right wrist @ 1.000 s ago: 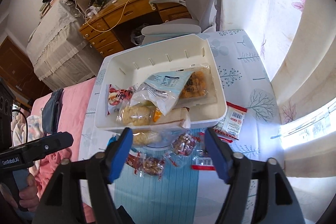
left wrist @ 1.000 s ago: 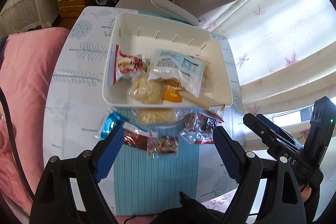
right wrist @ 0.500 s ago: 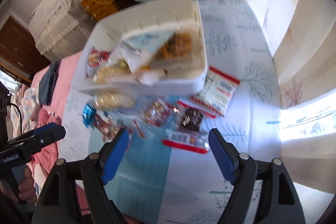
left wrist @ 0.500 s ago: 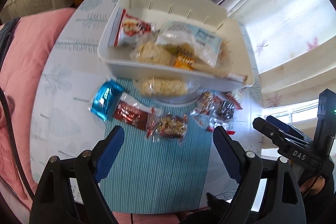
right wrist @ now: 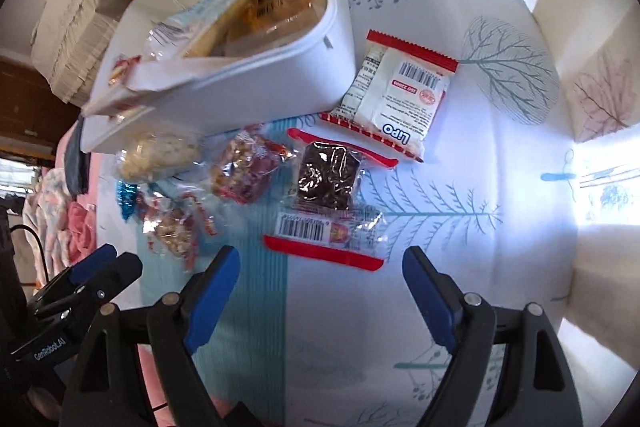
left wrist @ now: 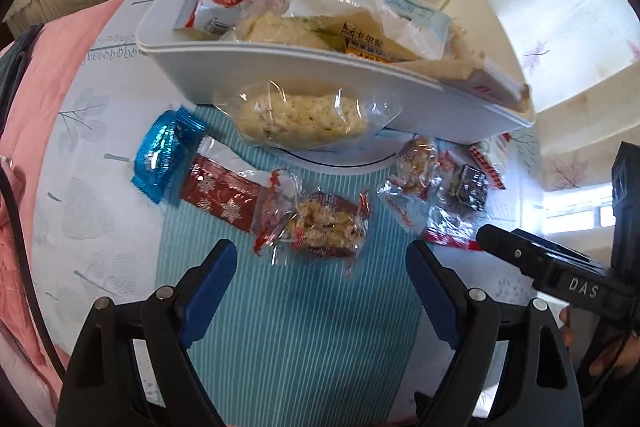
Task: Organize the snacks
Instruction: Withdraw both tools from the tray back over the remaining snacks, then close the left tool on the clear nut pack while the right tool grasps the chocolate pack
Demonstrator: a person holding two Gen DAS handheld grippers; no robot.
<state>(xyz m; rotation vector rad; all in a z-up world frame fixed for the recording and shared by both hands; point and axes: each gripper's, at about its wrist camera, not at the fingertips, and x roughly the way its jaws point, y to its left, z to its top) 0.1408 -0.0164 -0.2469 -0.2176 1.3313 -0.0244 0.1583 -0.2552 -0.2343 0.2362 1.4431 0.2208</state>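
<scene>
Legible markings are few. The right gripper body [left wrist: 576, 287], seen from the left wrist view, carries the white letters "DAS". The left gripper body [right wrist: 52, 343], seen from the right wrist view, reads "GenRobot.AI". The white, red-edged packet [right wrist: 396, 95] beside the white bin shows the brand "LiPO" in blue, printed upside down, above a red stamp reading "ISO 22000" and a barcode. The clear wrapper of the dark brownie bar [right wrist: 328, 203] bears a barcode; its digits are too small to read.
</scene>
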